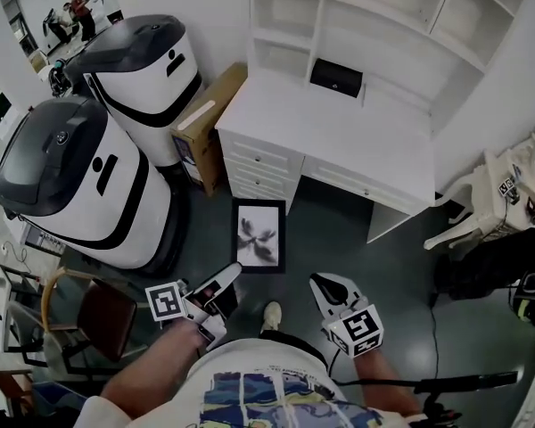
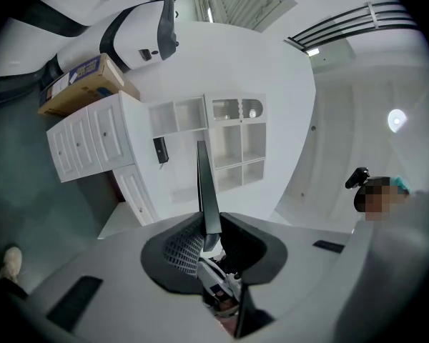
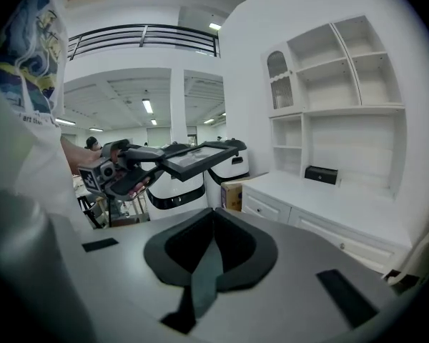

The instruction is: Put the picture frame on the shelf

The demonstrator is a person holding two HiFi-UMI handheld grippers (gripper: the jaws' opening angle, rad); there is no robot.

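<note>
You are holding the picture frame [image 1: 259, 236] in your left hand-held gripper [image 1: 228, 279]; its jaws are pinching the frame's near edge, and in the left gripper view the frame is showing edge-on as a thin dark blade between the pads. The right gripper view is showing it level, picture side up, reaching out from the left hand-held gripper in the air. In the head view it is hanging over the dark floor [image 1: 339, 239], just in front of the drawers of the white worktop [image 1: 339, 141], and it is not yet on any shelf.

Your right hand-held gripper [image 1: 321, 282] is hovering beside the left one, apart from the frame; its jaws are pressed together with nothing between them.

The white shelf unit [image 1: 374, 16] is standing along the back of the worktop, its compartments facing you; a small black box [image 1: 336, 77] is sitting on the worktop just below the shelves. A cardboard box [image 1: 205, 123] is leaning at the worktop's left end, between the drawers and a white-and-black machine [image 1: 143, 61]; a second, larger machine [image 1: 80, 185] is standing nearer you on the left, with a chair [image 1: 102, 315] beside it.
</note>
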